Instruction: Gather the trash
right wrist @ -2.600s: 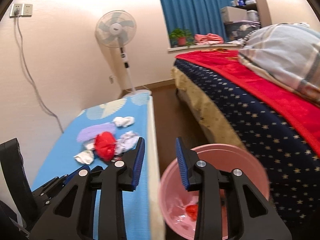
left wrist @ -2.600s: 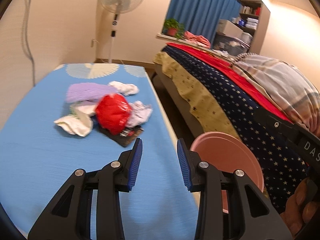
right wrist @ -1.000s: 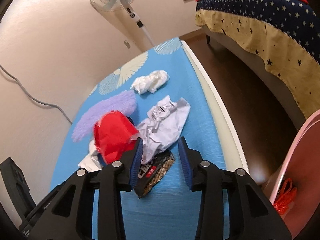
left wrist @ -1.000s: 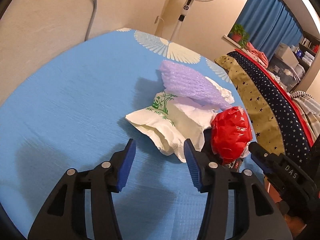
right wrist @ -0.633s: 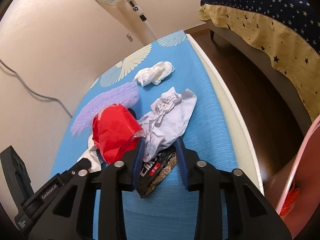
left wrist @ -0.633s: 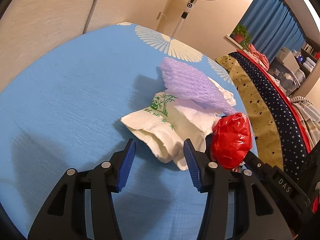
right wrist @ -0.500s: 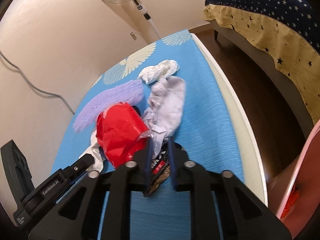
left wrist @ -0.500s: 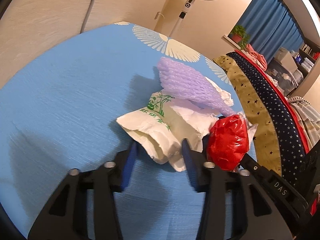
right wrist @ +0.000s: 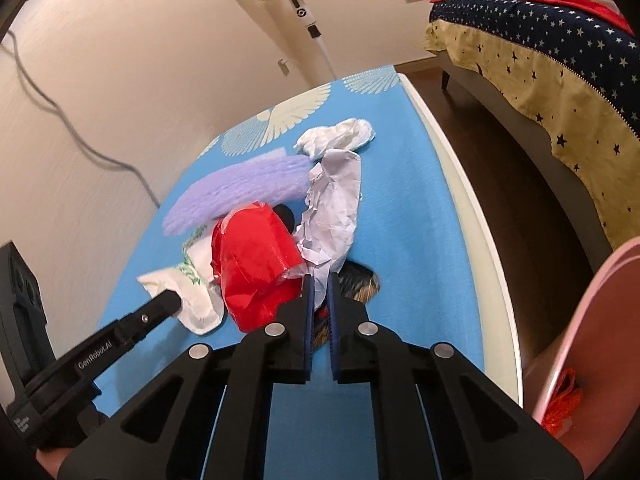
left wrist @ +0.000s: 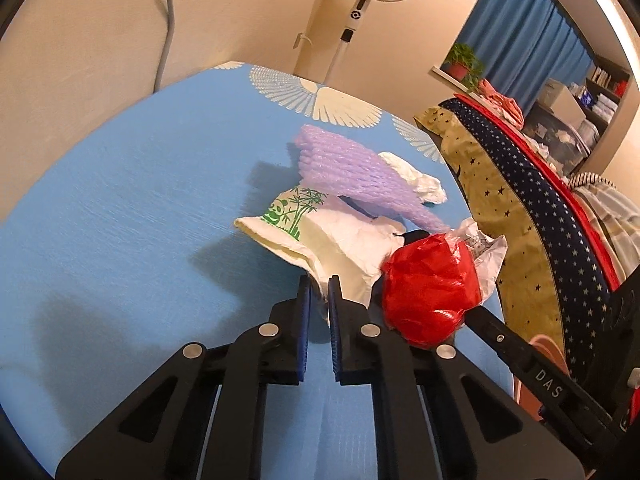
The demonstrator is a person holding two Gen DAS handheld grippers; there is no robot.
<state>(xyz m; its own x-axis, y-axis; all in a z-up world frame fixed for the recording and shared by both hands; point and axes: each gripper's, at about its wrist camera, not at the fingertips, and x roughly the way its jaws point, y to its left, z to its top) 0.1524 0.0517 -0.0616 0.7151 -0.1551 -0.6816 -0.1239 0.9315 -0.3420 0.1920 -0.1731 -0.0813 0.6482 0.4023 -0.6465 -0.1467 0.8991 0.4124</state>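
Left gripper (left wrist: 319,286) fingers pinching panda-printed white wrapper (left wrist: 320,240); right gripper (right wrist: 318,284) fingers pinching crumpled white paper (right wrist: 332,208). "DAS", "GenRobot.AI" readable.

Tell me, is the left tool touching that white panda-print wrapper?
Touching. In the left wrist view the left tool is closed on the edge of the panda-print wrapper, which is pinched between its blue pads.

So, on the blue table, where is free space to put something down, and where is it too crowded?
The blue table is bare on the wall side, left of the panda-print wrapper. Another bare strip runs between the crumpled white paper and the table's white edge. The middle is crowded: purple foam net, red plastic bag and both gripped pieces overlap.
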